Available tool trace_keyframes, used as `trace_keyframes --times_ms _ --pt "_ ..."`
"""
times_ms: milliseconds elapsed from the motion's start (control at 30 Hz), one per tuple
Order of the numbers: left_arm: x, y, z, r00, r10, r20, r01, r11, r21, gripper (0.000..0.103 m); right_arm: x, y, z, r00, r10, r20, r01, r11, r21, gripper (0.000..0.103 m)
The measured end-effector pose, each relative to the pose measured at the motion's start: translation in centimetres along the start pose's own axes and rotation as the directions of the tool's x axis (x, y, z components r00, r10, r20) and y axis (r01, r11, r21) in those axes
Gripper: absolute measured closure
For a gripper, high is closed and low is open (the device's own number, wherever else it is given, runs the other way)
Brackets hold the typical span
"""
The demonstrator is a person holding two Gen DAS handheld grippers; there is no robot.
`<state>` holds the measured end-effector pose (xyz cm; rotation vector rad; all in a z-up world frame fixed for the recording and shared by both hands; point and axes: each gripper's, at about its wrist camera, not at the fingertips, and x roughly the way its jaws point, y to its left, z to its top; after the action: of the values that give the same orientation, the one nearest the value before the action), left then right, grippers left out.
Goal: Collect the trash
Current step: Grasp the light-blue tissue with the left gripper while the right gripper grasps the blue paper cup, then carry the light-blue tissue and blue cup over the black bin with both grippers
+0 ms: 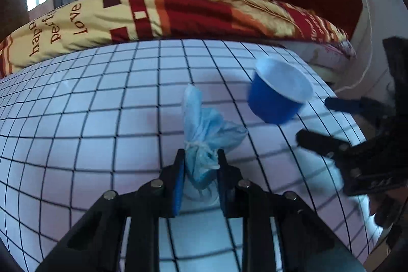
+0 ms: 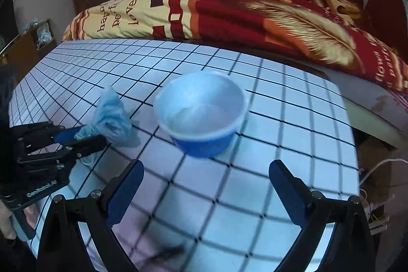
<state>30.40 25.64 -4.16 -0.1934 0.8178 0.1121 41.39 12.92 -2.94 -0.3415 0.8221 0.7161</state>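
Trash item 1 = crumpled blue mask/tissue wad, lower centre of left wrist view, lying on the checked table; white string knotted round its waist. Left gripper has its jaws drawn in close on the wad's near end, pads touching the material on both sides, so it looks pinched; whether it's lifted clear of the table, can't tell. Same grip shows at left edge of right wrist view. Handling est.: v. light, soft, compressible, no fragility; thin fabric may slip out if only a loose fold is caught, so best hold is at or just behind the knot where it's bunched thickest. Trash item 2 = blue paper cup, white inside, centre of right wrist view, upright on the table, appears empty. Right gripper jaws wide apart, nothing between them, cup just ahead and not touched. Cup est.: light, thin wall, crushes easily and tips w/ a sideways nudge; take across the rim/upper wall w/ gentle squeeze, or one pad inside, one out. Bed w/ red-yellow quilt across upper frame behind table.
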Motion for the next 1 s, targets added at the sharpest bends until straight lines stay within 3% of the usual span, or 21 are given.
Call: trace_keyframes --times_ms 267,300,333,433,767,1000 --pt "-0.3 1.1 0.1 1.0 0.008 0.024 -0.008 1.0 -0.01 0.08 3.0 0.0 2.3 1.0 -0.021 0.011 0.021 0.998 0.051 0.004" --pt "-0.4 1.2 0.2 1.0 0.005 0.024 -0.004 1.0 -0.013 0.08 3.2 -0.2 2.5 1.0 -0.025 0.016 0.024 0.998 0.059 0.01" --pt "-0.5 1.2 0.1 1.0 0.003 0.027 -0.003 1.0 -0.014 0.08 3.3 -0.3 2.6 1.0 -0.02 0.016 0.019 0.998 0.063 0.024" --pt "-0.7 0.7 0.3 0.999 -0.002 0.034 0.002 1.0 -0.007 0.08 2.9 -0.3 2.4 1.0 -0.016 0.023 0.015 0.998 0.058 0.027" --pt "-4.4 -2.4 -1.8 0.997 -0.029 0.072 0.027 0.999 0.022 0.08 -4.5 -0.1 -1.7 0.994 -0.054 0.1 0.052 0.999 0.014 0.027" --pt "-7.5 -6.5 -4.1 0.994 -0.073 0.08 0.065 0.993 0.101 0.08 -10.7 -0.8 -6.0 0.988 -0.083 0.129 0.08 0.996 0.028 0.027"
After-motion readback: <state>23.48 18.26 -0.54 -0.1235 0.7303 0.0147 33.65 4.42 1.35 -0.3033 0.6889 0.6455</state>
